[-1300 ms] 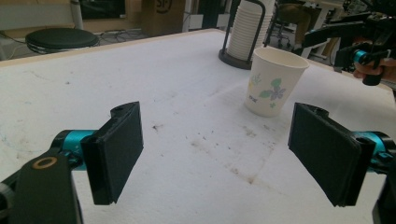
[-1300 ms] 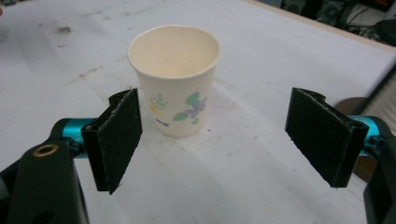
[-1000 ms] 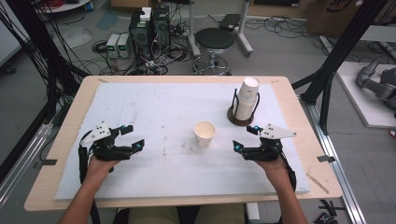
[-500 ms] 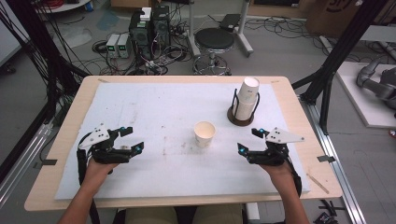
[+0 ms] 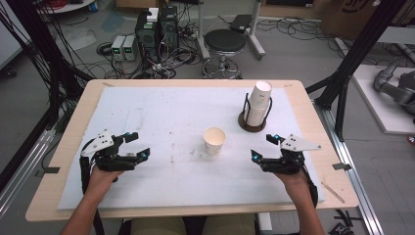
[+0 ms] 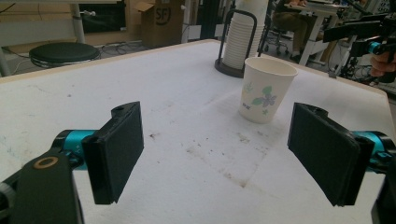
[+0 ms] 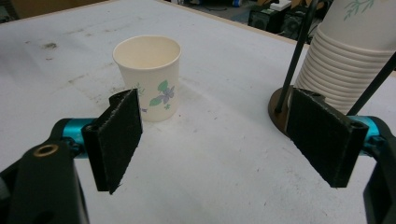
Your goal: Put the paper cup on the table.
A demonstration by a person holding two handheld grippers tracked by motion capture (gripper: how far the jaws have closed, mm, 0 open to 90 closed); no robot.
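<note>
My right gripper [image 5: 263, 148] has slid back toward the table's near edge; the cup has stayed put.
Both it and my left gripper [image 5: 138, 145] hang spread wide, holding nothing. The cup [image 5: 214, 140] stands upright and empty mid-table between them, apart from both; a stack [image 5: 258, 103] of cups sits in its holder [image 5: 251, 124] behind.

A grey floor [image 5: 303, 54] strewn with cables [image 5: 122, 68] is seen beyond the white-padded tabletop [image 5: 147, 112]; a black stool [image 5: 223, 41] and electronics boxes [image 5: 156, 27] are placed there.
</note>
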